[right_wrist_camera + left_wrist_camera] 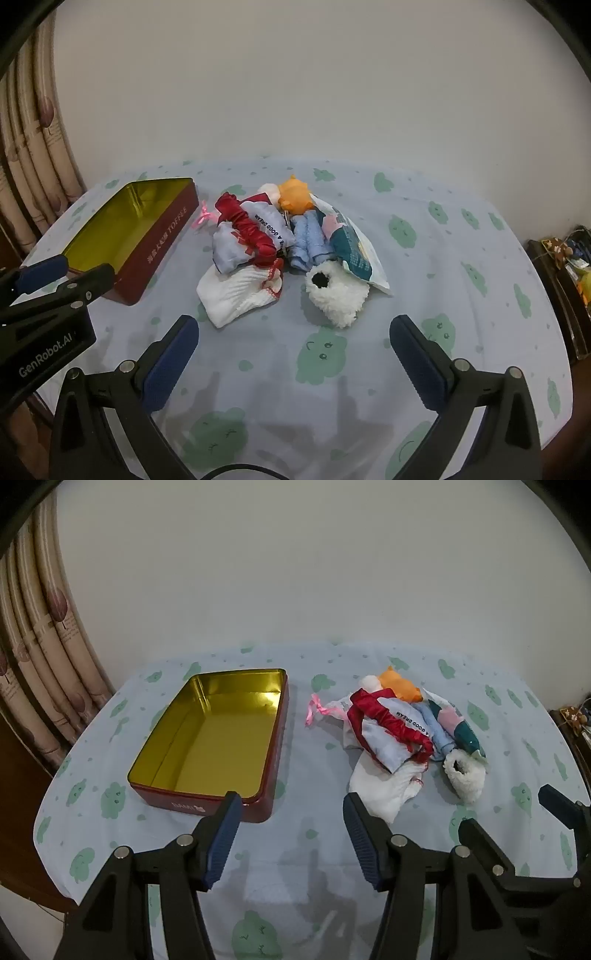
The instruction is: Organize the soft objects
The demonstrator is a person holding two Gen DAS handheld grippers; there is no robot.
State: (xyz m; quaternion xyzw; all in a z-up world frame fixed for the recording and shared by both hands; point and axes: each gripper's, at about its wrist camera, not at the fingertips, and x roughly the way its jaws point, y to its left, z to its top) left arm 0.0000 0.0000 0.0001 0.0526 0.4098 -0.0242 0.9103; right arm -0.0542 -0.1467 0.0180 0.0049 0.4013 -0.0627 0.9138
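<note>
A heap of soft things lies on the bed: a white knitted sock (236,295) (384,794), a red satin scrunchie (251,232) (391,720), a grey printed pouch (258,236), a blue cloth (306,240), an orange plush (293,197) (400,685), a teal packet (351,251) and a white fluffy piece (338,295) (465,779). An open red tin (207,738) (122,236) with a gold inside stands left of the heap. My left gripper (291,834) hovers open between tin and heap, holding nothing. My right gripper (295,358) hangs open in front of the heap, holding nothing.
The bed sheet (406,229) is pale blue with green cloud prints. A patterned curtain (40,642) hangs at the left, and a plain wall stands behind the bed. A dark shelf with small items (565,266) is at the right edge.
</note>
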